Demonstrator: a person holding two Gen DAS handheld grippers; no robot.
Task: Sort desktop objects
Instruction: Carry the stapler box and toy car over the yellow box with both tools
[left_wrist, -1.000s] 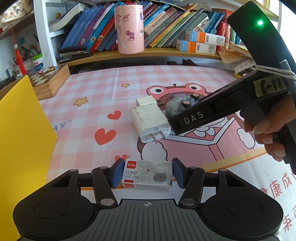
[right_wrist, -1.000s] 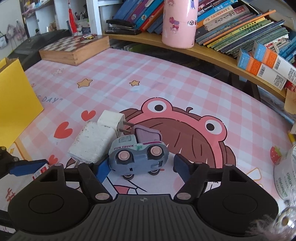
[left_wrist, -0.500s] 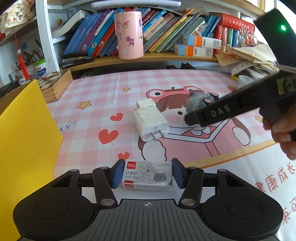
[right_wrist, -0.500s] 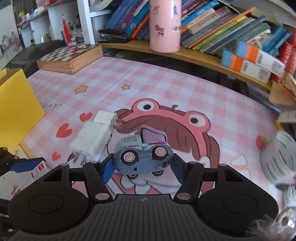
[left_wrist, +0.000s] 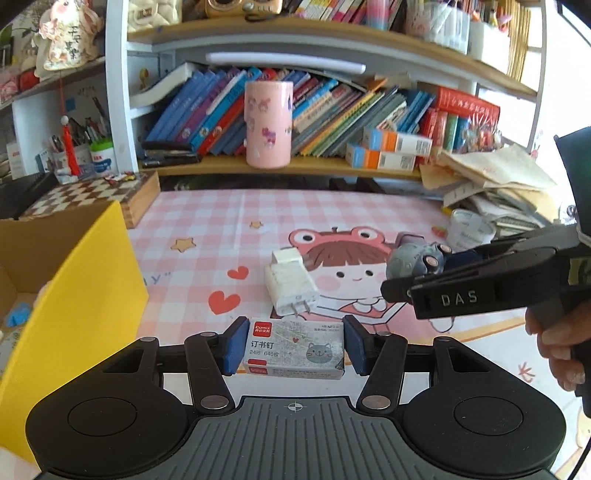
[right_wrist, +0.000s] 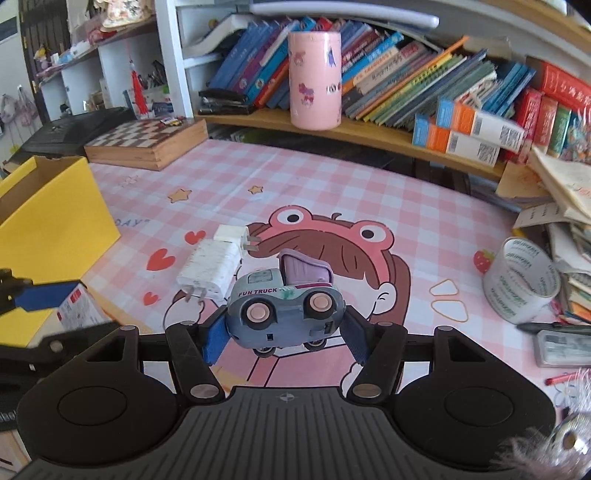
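Two grippers are gripping loads above the mat: the left gripper is pinching a flat cardboard staple box, the right gripper is clamping a rounded plastic truck right of the white charger, which is lying flat.

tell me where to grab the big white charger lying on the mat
Grip the big charger across its two long flat sides, mid-body, coming from above. It lies flat with its prongs sticking out of the near end, and the small charger sits against its far end, so probably only the long sides give a gripper clear, parallel faces.
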